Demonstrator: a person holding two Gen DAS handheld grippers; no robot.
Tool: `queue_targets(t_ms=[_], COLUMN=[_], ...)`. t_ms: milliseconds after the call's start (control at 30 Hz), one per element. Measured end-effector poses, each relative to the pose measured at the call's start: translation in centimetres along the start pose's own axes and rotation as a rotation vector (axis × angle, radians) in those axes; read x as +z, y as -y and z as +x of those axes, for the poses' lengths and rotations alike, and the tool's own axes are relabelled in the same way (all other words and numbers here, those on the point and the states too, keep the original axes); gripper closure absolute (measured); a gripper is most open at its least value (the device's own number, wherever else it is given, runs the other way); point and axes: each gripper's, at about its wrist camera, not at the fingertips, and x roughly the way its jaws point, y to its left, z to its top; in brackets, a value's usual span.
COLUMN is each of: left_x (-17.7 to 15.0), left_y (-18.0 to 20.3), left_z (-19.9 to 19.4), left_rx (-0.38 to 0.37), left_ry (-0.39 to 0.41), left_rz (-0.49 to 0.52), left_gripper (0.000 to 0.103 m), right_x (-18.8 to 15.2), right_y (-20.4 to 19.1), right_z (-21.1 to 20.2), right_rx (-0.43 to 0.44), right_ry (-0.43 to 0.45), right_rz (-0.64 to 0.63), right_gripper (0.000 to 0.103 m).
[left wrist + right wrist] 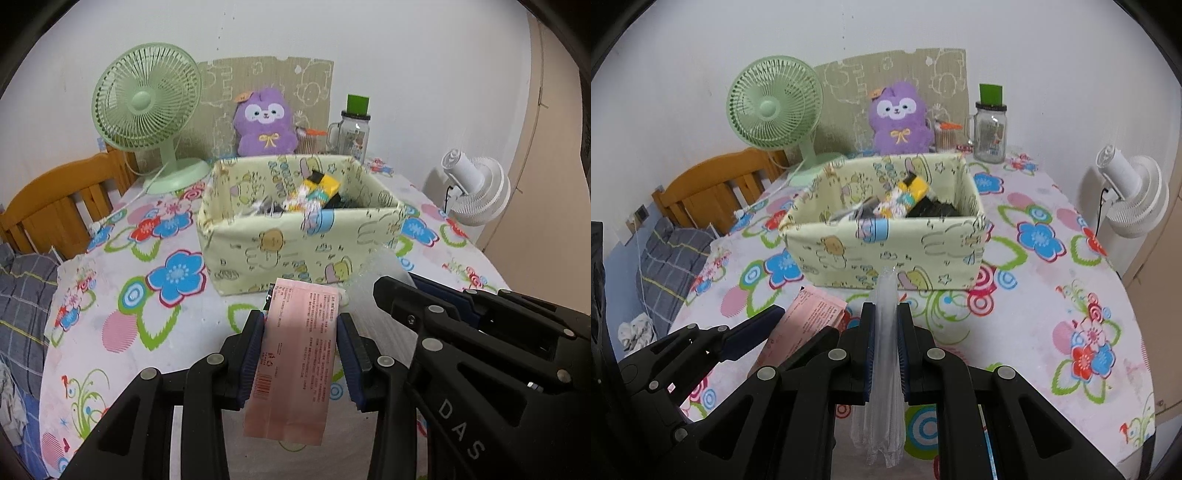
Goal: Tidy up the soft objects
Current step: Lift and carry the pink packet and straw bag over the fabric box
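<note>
the fabric box [295, 254] lies straight ahead of both grippers – left gripper [301, 354] clamps the pink packet [295, 354], right gripper [885, 354] pinches clear plastic [884, 369].

A green desk fan [146, 110] and a glass jar [351, 133] with a green lid stand at the back of the flowered counter [147, 332]. A white fan [1130, 195] sits off its right edge, a wooden chair [55, 210] at its left.

Readable in white capitals on the black right gripper [413, 291], seen from the left wrist: "DAS". Printed on the pink packet [295, 354]: columns of small red text and a red barcode near the lower left corner, too small to make out. On the yellow-green box [295, 247]: cartoon lettering on the inner wall, blurred beyond reading.
</note>
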Motion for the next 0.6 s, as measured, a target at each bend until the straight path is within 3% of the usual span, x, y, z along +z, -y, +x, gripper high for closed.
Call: queue_targets(t_ms=[600], left_x=[3.0], left_y=[0.9], left_z=[-3.4], left_rx=[0.022], left_ry=[0.093], left_rz=[0.023], left_gripper=[0.062], right_x=[2.9], right_y=[0.1], right_z=[-3.7], right_rx=[0.011], right_ry=[0.096], right_rz=[-0.009], right_gripper=[0.089])
